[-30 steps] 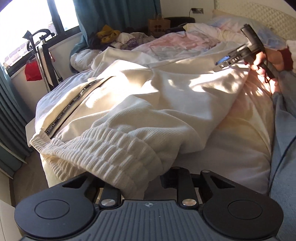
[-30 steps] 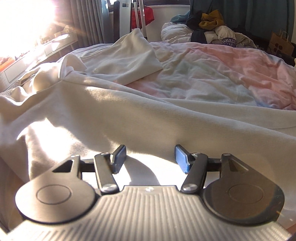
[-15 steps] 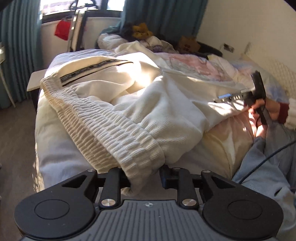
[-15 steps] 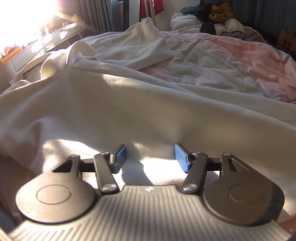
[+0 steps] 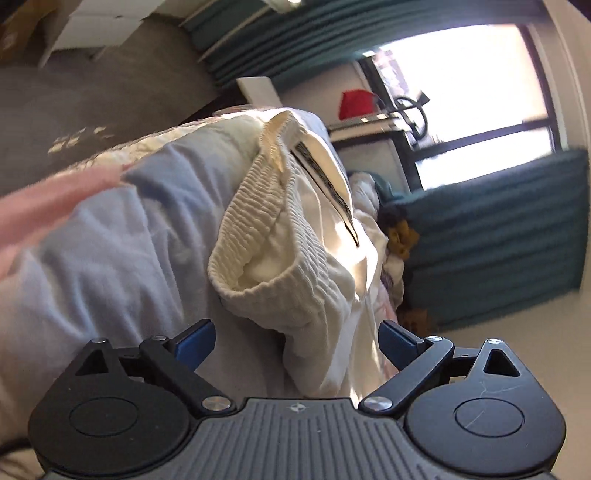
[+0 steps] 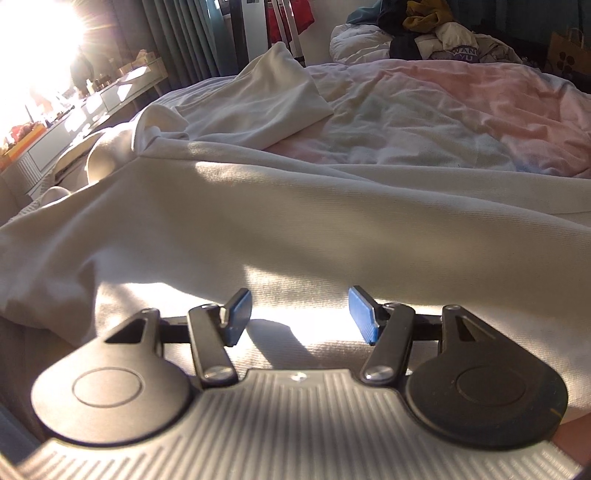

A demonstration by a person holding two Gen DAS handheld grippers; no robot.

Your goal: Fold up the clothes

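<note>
Both your claws stand spread, nothing pinched in either.

Your left claw (image 5: 295,341) is rolled sideways with its blue pads (image 5: 197,341) wide apart; the ribbed waistband (image 5: 258,258) of the cream trousers (image 5: 321,229) lies slack just ahead of the gap, on the pale blue bedding (image 5: 110,258), with a black striped band (image 5: 328,184) running along the cloth beyond. Your right claw (image 6: 300,314) hovers low over the same cream trousers (image 6: 295,221), spread across the bed in sun and shadow. Past it sits the pink quilt (image 6: 461,107), then a heap of clothes (image 6: 436,33) by the curtains (image 6: 177,40).
</note>
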